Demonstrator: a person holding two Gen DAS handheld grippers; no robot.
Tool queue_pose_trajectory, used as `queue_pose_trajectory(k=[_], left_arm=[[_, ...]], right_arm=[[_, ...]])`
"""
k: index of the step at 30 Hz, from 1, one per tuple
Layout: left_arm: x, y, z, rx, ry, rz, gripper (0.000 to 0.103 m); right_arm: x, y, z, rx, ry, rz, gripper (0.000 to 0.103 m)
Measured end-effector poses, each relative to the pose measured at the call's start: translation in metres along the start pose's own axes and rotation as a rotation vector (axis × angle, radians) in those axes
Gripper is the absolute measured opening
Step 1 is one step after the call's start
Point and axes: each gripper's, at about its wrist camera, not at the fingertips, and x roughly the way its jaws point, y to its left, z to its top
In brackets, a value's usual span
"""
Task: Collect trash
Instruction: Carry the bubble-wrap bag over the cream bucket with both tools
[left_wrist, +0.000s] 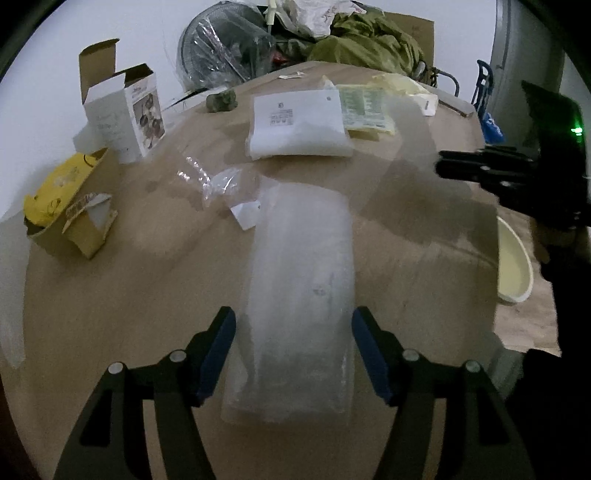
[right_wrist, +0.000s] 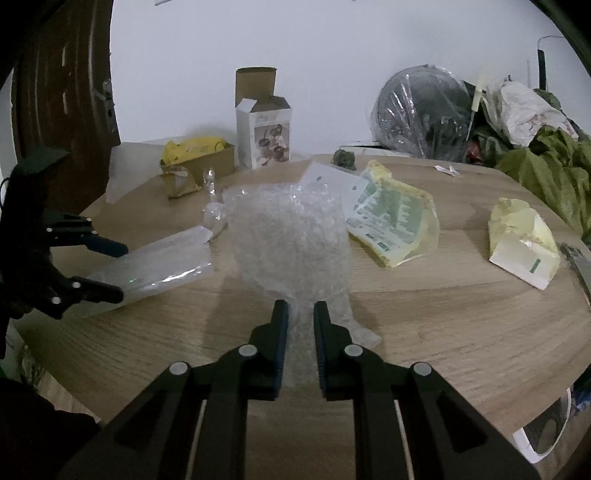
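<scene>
Wooden table (right_wrist: 443, 325) is covered in packaging junk. My right gripper (right_wrist: 300, 314) is clamped on the bubble wrap (right_wrist: 288, 236), which bunches up toward 12 o'clock. My left gripper (left_wrist: 293, 325) has its jaws apart, straddling the long clear bag (left_wrist: 301, 295) lying flat, not pinching it.

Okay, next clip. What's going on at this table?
A person with a gripper in each hand is clearing packaging litter off a wooden table. The right gripper is shut on a bunch of bubble wrap. The left gripper is open astride a long clear plastic bag lying on the table, its pads not pressing on it. Yellow wrappers, an open white carton and a cardboard box of scraps are still there.
</scene>
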Motion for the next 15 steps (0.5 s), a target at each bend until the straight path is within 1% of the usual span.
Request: queue_pose_trajectory(k=[4, 6, 7, 11, 15], left_arm=[[0.008, -0.007, 0.007, 0.023, -0.005, 0.042, 0.069], [0.014, -0.011, 0.01, 0.033, -0.003, 0.055, 0.073], [0.017, -0.012, 0.01, 0.035, 0.009, 0.057, 0.073], [0.023, -0.011, 0.013, 0.009, 0.005, 0.021, 0.075], [0.026, -0.011, 0.017, 0.005, -0.014, 0.034, 0.074]], right_arm=[[-0.007, -0.004, -0.004, 0.009, -0.007, -0.011, 0.013], [-0.01, -0.005, -0.005, 0.013, -0.01, -0.016, 0.013], [-0.012, -0.006, -0.007, 0.016, -0.011, -0.02, 0.013], [-0.021, -0.012, -0.014, 0.035, -0.019, -0.039, 0.013], [-0.03, -0.021, -0.021, 0.054, -0.024, -0.059, 0.013]])
